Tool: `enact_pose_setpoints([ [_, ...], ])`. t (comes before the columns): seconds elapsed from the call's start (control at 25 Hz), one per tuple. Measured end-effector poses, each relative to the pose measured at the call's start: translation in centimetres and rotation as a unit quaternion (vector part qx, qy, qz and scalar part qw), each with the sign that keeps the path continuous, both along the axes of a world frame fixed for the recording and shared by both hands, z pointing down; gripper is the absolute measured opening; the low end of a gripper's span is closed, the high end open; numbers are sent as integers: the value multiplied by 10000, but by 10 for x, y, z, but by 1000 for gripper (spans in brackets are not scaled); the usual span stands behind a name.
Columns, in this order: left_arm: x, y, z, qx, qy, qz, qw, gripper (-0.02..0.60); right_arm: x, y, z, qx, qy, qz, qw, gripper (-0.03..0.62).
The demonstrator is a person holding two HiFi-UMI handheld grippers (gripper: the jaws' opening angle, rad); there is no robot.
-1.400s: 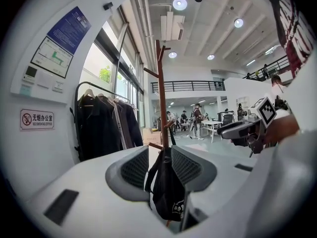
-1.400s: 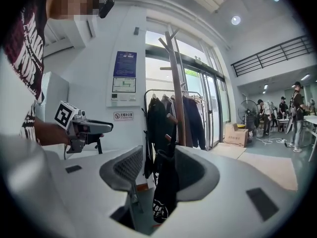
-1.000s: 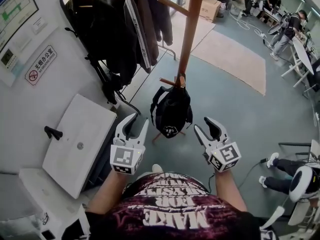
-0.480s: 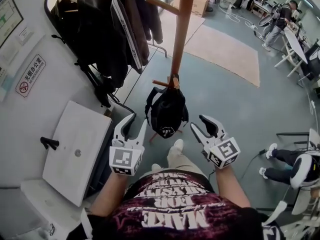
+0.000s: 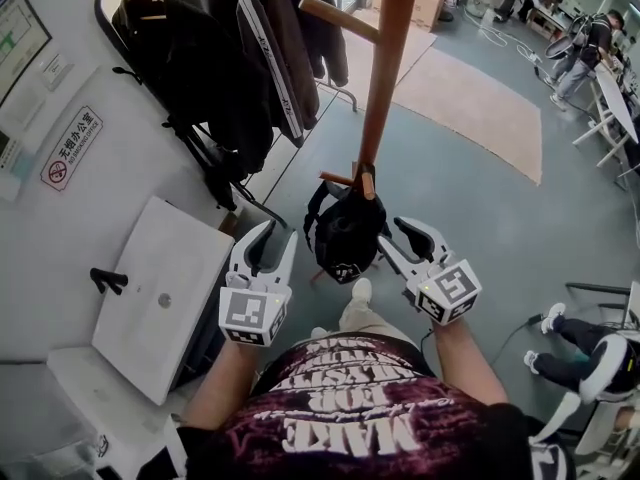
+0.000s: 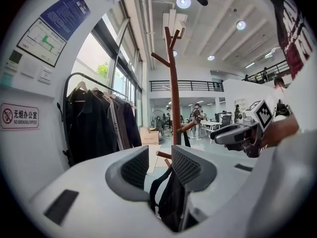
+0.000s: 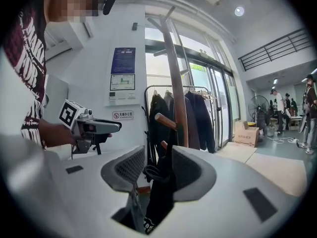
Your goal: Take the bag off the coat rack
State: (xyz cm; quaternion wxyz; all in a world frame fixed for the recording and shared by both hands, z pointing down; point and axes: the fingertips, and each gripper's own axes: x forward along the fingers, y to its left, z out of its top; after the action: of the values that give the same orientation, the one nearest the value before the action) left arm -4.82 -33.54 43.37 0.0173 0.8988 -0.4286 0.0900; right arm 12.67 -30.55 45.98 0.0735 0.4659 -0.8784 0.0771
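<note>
The jaws of the right gripper [image 5: 393,238] stand wide apart and nothing is pressed between them. The jaws of the left gripper [image 5: 277,236] are apart too, and they hold nothing. Both pairs of jaws point forward at the black bag [image 5: 345,230], which sits right between the two grippers. The right jaws are just beside the bag's right side. The left jaws are near its left side, with a small gap. So I think the right gripper is the nearer one. The bag is not on the floor [image 5: 470,228]. It hangs on the coat rack [image 5: 383,88], low down, with its top loop over a short wooden peg [image 5: 338,178] that sticks out from the pole. The bag's long way runs up and down, so it droops straight under that peg. The loop is higher than both pairs of jaws, up where the bag meets the pole. I think the next move needs the jaws to close on the bag or its top loop, and then lift it up and out along the peg, away from the pole. A sideways pull alone may snag the loop on the peg. Behind the rack, dark jackets [image 5: 230,58] hang on a rail by the wall, well apart from the bag.
</note>
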Motion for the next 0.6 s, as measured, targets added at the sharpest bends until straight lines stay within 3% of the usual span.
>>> enact_pose_setpoints([
  [0.6,67,-37,10,-79,81,424,9990,132,18,-52,19,-325,154,-318,9988,176],
])
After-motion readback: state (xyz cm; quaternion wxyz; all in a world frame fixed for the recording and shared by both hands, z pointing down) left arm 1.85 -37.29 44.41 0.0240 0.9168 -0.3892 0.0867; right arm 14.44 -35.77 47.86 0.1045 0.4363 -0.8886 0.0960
